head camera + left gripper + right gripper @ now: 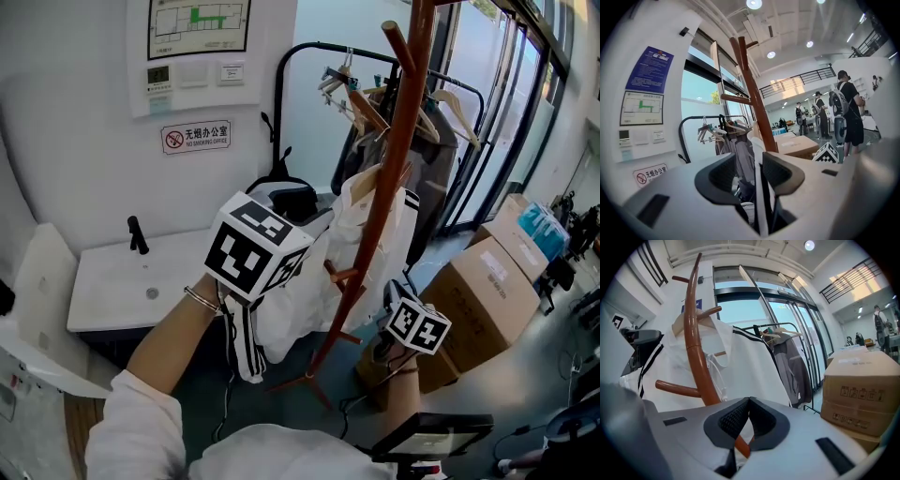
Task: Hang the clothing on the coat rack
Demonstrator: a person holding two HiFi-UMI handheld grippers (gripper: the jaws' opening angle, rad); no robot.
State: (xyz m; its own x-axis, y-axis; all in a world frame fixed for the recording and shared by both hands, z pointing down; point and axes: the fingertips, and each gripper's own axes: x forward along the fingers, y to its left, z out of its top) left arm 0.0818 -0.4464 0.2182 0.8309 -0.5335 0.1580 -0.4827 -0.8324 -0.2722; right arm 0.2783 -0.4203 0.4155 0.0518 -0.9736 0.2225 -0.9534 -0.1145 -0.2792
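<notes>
My left claw stands with its jaws apart. A white strip of the jacket runs up between them, lying against the right-hand pad and clear of the other. In the head view this claw sits just left of centre, with the jacket's black-striped sleeve dangling below it at 6 o'clock. My right claw is low at 4 o'clock in that view, its jaw tips together, and I can see nothing pinched in them. Only white cloth and the brown pole show through the gap lower down. The white jacket hangs on the coat rack between my two claws. Its collar is up against the pole near a peg and its body drapes down around the lower pegs. Beside the rack's foot, at 3 to 4 o'clock, is a stack of cardboard boxes. Behind the rack, at 1 o'clock, a black clothes rail carries hangers and a grey garment. At 9 o'clock a white sink stands against the wall.
</notes>
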